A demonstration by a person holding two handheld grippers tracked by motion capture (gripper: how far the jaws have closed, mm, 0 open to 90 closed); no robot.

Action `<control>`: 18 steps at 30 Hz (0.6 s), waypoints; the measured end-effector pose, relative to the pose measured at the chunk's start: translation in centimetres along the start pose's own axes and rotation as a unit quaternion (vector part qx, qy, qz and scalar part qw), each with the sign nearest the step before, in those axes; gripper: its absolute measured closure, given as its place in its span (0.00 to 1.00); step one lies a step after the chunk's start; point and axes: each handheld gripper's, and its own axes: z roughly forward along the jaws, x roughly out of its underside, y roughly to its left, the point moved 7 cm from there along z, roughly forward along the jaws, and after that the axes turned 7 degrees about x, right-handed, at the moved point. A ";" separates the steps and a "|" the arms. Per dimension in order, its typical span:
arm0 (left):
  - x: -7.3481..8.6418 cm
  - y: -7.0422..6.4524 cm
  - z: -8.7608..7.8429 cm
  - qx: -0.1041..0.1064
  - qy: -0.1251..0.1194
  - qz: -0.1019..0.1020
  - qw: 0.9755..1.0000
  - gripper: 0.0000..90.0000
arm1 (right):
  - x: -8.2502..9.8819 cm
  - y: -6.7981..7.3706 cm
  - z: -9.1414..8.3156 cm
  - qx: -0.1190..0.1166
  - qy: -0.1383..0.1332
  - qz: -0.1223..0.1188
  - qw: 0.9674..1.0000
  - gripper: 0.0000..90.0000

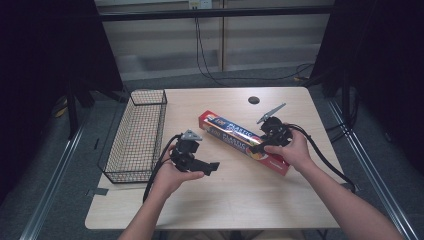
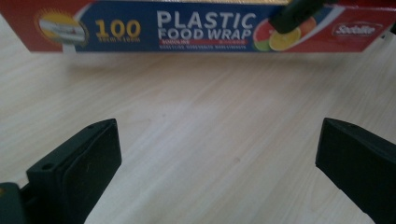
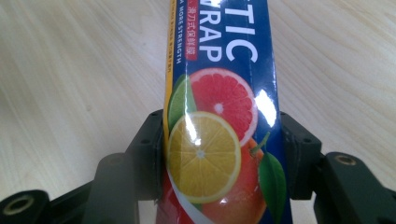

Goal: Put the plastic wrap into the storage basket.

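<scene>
**Food wrap box clamped by right gripper; left gripper spread**

Forearms enter from the bottom edge of the high view, cut off by the frame. At the left gripper (image 1: 207,167), the jaws are seen wide apart over bare table (image 2: 196,140), clear of the plastic food wrap box (image 2: 187,25), whose upper edge is cropped in the left gripper view. At the right gripper (image 3: 219,154), the jaws are closed against both long sides of the box, near its fruit-printed end; the box's near end is cut off. The box (image 1: 235,134) lies diagonally at table centre. A wire basket (image 1: 137,135) stands at the left edge. Small print on the box cannot be read.
</scene>
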 end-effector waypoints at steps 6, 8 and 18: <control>-2.2 -0.4 -0.4 0.001 -0.002 0.044 0.999 0.02 | 0.1 0.7 -1.0 -0.012 -0.008 -0.016 1.000 0.49; -2.6 -0.4 -0.5 -0.005 -0.004 0.046 0.999 0.03 | 0.1 0.9 -1.3 -0.015 -0.011 -0.020 1.000 0.49; -5.1 -0.9 -0.7 -0.004 0.015 0.114 0.993 0.04 | 0.4 1.8 -2.1 -0.038 -0.012 -0.042 0.998 0.49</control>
